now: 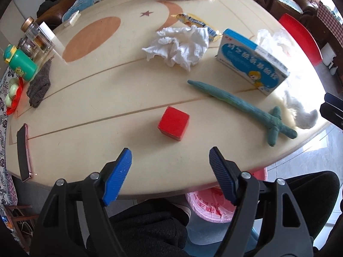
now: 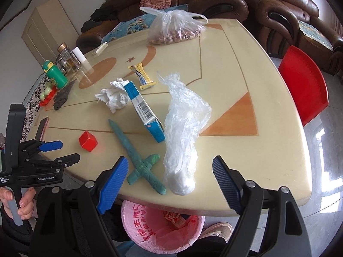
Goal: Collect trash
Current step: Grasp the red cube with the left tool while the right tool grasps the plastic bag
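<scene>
On the cream table (image 1: 90, 98) lie a crumpled white tissue (image 1: 180, 45) (image 2: 114, 96), a yellow snack wrapper (image 1: 197, 24) (image 2: 142, 76), a blue medicine box (image 1: 253, 62) (image 2: 144, 112) and a crumpled clear plastic bag (image 2: 184, 130) (image 1: 272, 38). A bin with a pink liner (image 2: 160, 227) (image 1: 212, 205) stands below the near table edge, with some scraps inside. My left gripper (image 1: 170, 156) (image 2: 59, 150) is open and empty, just short of a red cube (image 1: 174, 123). My right gripper (image 2: 170, 167) is open and empty at the near edge, before the clear bag.
A green clay sword (image 1: 240, 102) (image 2: 139, 160) lies near the front edge. A phone (image 1: 23, 152), grey cloth (image 1: 39, 85), green bottle (image 1: 20, 64) and glass jars (image 1: 36, 36) sit at the left. A bag of nuts (image 2: 173, 26) lies at the back. A red chair (image 2: 304, 83) stands right.
</scene>
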A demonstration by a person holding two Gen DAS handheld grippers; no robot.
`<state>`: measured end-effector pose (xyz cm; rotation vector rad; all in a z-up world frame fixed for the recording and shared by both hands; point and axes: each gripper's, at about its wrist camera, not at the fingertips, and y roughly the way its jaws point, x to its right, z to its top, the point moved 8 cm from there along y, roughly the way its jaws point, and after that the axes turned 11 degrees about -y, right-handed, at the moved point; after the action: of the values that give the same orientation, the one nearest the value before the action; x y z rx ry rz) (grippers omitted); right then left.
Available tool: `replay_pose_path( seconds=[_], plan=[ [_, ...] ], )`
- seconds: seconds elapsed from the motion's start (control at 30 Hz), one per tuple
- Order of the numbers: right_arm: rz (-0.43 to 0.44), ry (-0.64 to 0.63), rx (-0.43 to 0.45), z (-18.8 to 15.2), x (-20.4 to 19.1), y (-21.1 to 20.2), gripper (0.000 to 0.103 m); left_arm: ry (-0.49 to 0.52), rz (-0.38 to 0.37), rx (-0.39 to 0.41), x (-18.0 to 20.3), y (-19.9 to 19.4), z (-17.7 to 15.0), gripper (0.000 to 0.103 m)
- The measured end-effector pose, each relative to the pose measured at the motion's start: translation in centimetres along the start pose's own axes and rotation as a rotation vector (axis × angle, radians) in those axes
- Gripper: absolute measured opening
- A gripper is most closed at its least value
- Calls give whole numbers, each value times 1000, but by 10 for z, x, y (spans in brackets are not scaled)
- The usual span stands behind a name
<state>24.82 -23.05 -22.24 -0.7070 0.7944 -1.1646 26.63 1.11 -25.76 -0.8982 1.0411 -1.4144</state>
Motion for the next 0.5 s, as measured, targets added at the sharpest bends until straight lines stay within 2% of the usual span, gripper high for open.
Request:
replay_pose_path(
  seconds=[0.5],
  plan=[
    [-16, -2, -36, 3, 10, 34, 79, 21, 3, -33, -2, 30, 12, 73]
  ],
)
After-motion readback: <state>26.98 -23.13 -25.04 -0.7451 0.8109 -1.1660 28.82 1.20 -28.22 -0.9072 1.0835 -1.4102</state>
